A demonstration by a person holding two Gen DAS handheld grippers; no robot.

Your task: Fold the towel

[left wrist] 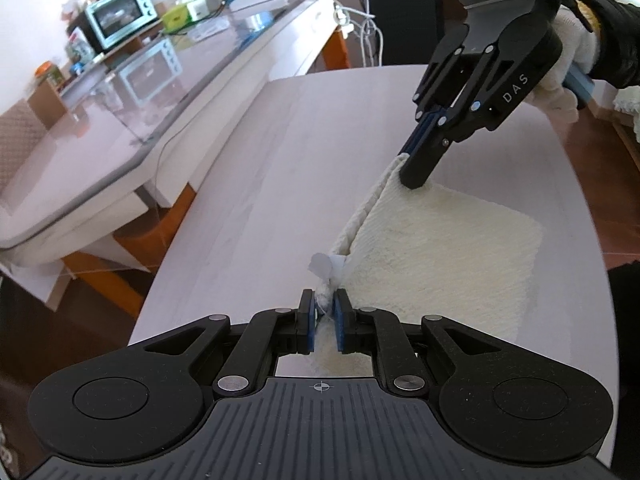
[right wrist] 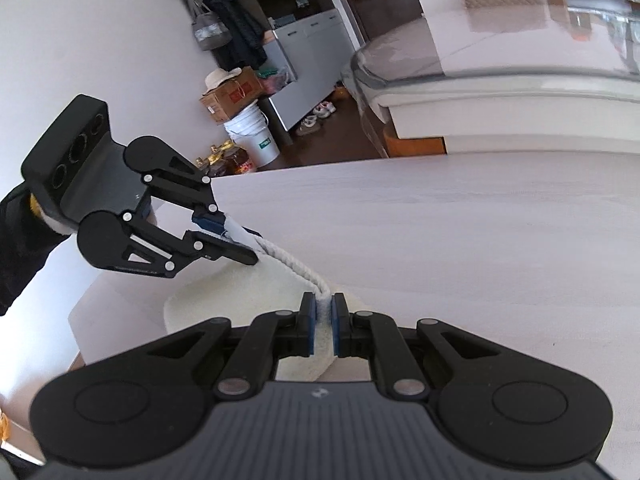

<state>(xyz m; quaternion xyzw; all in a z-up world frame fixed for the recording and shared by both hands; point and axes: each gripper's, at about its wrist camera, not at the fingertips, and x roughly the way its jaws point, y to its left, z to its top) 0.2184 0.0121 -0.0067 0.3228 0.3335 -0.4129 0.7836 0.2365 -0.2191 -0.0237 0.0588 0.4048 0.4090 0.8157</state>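
Note:
A cream towel (left wrist: 448, 248) lies folded on the pale table (left wrist: 280, 160); it also shows in the right wrist view (right wrist: 240, 296). My left gripper (left wrist: 324, 308) is shut on one corner of its raised edge, where a white tag (left wrist: 322, 266) sticks out. My right gripper (left wrist: 406, 162) is shut on the other corner of that edge. The edge hangs stretched between the two grippers, a little above the table. In the right wrist view my right gripper (right wrist: 324, 312) pinches the towel, and the left gripper (right wrist: 236, 240) holds the far corner.
A glass-topped table (left wrist: 140, 100) stands to the left with a teal toaster oven (left wrist: 120, 14) and small items on it. In the right wrist view a white bucket (right wrist: 252, 136) and a cardboard box (right wrist: 230, 96) stand on the floor beyond the table's edge.

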